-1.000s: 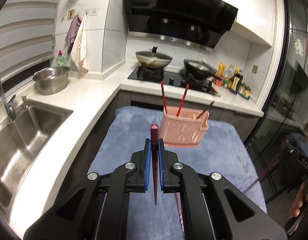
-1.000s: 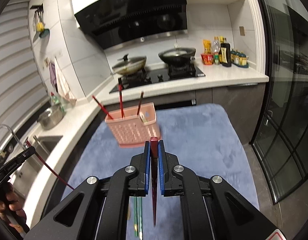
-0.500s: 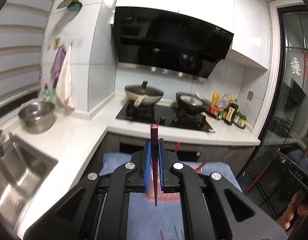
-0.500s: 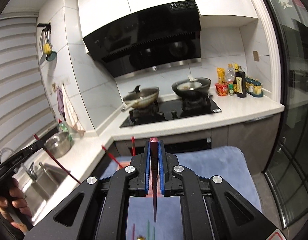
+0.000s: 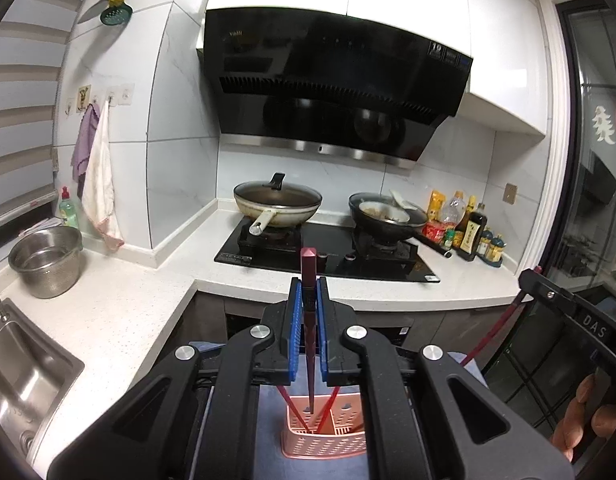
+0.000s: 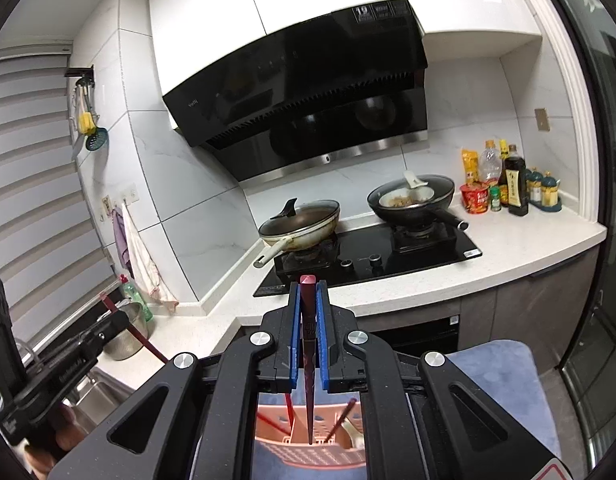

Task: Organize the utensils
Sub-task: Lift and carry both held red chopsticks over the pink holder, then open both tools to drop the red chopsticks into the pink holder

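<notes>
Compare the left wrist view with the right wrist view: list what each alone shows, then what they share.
Left wrist only: the sink and the right gripper's handle at the right edge.

Right wrist only: the left gripper's handle at the left edge, and much more of the blue mat.

Both: a dark red chopstick clamped upright above the pink basket, plus two pans on the stove.

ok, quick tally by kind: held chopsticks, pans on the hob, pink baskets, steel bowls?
Held chopsticks: 2 (left chopstick, right chopstick)
Pans on the hob: 2 (lidded pan, open pan)
Pink basket: 1
Steel bowl: 1
Total: 6
</notes>
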{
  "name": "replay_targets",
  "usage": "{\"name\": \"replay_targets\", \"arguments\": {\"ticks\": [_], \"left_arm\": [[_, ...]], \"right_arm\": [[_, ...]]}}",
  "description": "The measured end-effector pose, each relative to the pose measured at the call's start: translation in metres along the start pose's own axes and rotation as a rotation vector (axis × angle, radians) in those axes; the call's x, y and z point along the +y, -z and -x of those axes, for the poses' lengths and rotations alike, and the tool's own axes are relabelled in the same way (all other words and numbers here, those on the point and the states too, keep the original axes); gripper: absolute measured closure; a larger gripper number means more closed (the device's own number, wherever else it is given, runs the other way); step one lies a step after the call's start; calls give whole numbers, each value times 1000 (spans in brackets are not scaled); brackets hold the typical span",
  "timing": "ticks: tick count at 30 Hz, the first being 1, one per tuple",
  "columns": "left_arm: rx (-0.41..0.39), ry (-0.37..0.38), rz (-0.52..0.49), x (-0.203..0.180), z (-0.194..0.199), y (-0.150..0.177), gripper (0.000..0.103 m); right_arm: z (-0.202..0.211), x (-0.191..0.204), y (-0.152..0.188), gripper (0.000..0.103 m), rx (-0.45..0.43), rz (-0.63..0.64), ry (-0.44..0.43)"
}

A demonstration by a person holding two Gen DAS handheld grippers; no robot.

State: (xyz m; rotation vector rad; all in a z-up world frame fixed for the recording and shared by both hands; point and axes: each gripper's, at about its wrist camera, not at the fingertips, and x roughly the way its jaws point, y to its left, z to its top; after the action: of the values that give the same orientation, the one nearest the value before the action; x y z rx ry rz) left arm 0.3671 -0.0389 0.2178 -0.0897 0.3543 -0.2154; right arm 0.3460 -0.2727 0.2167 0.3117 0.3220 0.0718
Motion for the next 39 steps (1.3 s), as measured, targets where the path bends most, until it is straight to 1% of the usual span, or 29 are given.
{"name": "replay_targets", "arguments": {"ticks": [5,10,19,21,24,30,39], "left_arm": [[43,-8,14,3,-25,15,96],[93,-16,19,7,-45,31,96],[155,-27,36,18,-62,49,96],[163,-29,46,21,-63,51,96],[164,-37,54,22,-61,52,95],[158,-40,54,22,-54,50,94],[146,-41,44,17,-31,48,93]], "right_arm": [[-36,-5,18,96,58,2,21],[-61,-13,37,96,118,-1,45],[-80,-20,55,96,187,-12,53],[-81,-20,56,96,192,-10,55],[-78,-18,56,90,186,-4,60],[-69,-14,54,90,175,11,61],[-44,-9,55,90,168,24,54]]}}
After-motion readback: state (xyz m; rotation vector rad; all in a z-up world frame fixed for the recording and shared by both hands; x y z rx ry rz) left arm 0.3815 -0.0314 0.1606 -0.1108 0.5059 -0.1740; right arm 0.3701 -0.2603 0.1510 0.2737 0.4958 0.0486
